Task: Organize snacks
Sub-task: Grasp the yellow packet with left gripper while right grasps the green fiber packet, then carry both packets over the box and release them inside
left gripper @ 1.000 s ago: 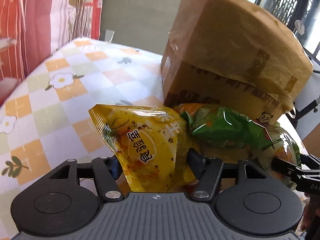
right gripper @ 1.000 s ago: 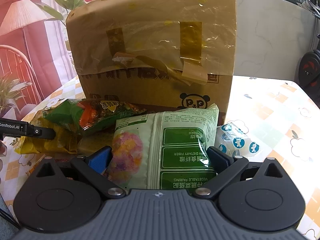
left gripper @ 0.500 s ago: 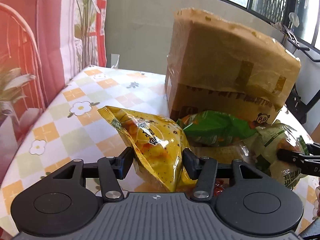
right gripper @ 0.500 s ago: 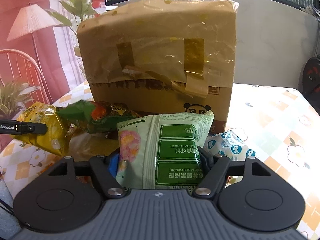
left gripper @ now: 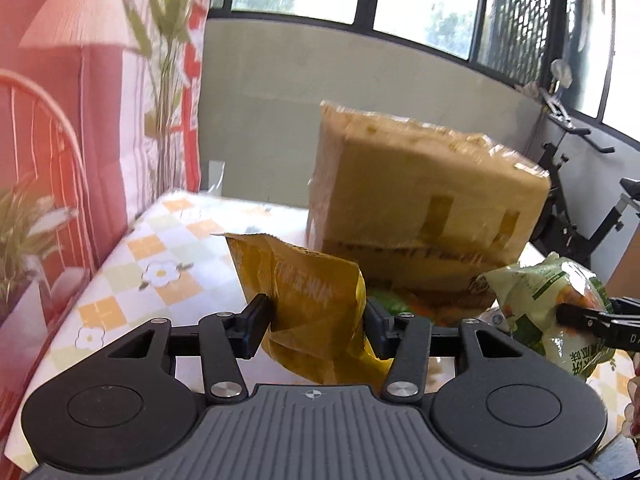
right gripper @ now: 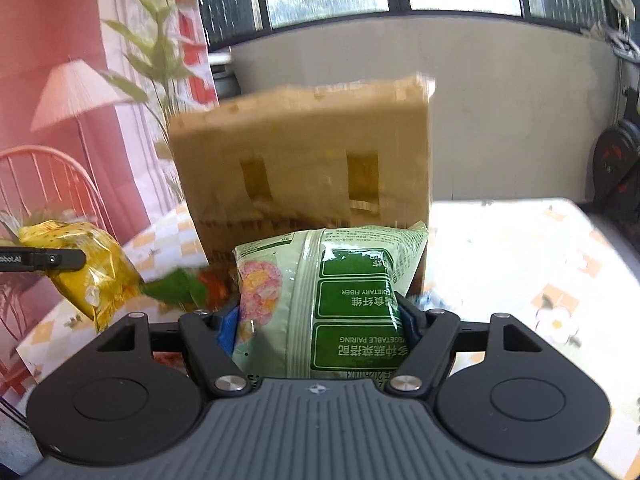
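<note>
My left gripper (left gripper: 318, 316) is shut on a yellow snack bag (left gripper: 308, 300) and holds it up above the table; the bag also shows in the right wrist view (right gripper: 96, 280). My right gripper (right gripper: 320, 316) is shut on a pale green snack bag (right gripper: 332, 300) and holds it up; the bag also shows in the left wrist view (left gripper: 548, 304). A green and orange snack bag (right gripper: 188, 286) lies on the table in front of the cardboard box (left gripper: 424, 208).
The taped cardboard box (right gripper: 304, 168) stands on the checkered flower tablecloth (left gripper: 160, 256). A blue and white packet (right gripper: 430, 300) peeks out right of the green bag. A pink curtain and a plant are at the left; exercise equipment (left gripper: 580, 216) stands at the right.
Both grippers have risen and pulled back from the box with their bags lifted off the table. The box now looks smaller and farther away.
</note>
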Tool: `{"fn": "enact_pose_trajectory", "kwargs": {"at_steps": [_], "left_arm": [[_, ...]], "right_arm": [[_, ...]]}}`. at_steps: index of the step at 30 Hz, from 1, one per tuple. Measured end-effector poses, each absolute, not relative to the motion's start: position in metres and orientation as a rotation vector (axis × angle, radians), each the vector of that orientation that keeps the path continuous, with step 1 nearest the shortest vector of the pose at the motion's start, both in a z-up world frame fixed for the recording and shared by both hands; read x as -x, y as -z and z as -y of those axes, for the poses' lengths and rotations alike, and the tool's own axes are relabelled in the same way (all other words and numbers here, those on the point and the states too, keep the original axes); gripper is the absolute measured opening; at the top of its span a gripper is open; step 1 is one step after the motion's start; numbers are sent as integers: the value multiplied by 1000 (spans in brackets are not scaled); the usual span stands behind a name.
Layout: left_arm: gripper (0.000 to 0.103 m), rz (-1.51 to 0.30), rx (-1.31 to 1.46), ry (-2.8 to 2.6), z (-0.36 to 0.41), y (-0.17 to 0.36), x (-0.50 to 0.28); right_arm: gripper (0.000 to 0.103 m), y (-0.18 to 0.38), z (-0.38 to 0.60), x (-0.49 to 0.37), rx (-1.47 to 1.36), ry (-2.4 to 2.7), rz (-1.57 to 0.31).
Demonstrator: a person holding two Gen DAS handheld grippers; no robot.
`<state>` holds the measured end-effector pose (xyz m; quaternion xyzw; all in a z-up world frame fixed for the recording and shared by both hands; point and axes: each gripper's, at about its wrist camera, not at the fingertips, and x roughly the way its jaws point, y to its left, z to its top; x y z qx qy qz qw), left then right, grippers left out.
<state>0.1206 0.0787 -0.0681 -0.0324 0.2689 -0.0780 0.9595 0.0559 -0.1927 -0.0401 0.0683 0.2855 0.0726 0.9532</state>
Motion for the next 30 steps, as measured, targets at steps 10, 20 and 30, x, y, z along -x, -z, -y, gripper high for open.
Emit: {"fn": "enact_pose_trajectory", "kwargs": {"at_steps": [10,20,30], "left_arm": [[51,-483,115,182,-80,52,-117],[51,-336,120,262,-67,-6,-133],[51,-277,-1,327,-12,-52,-216]], "right_arm": [[73,6,194,-52,-136,-152,-484],[73,-41,207,-66,-123,-159,-362],[73,-72,210,-160,18,-153,-274]]}}
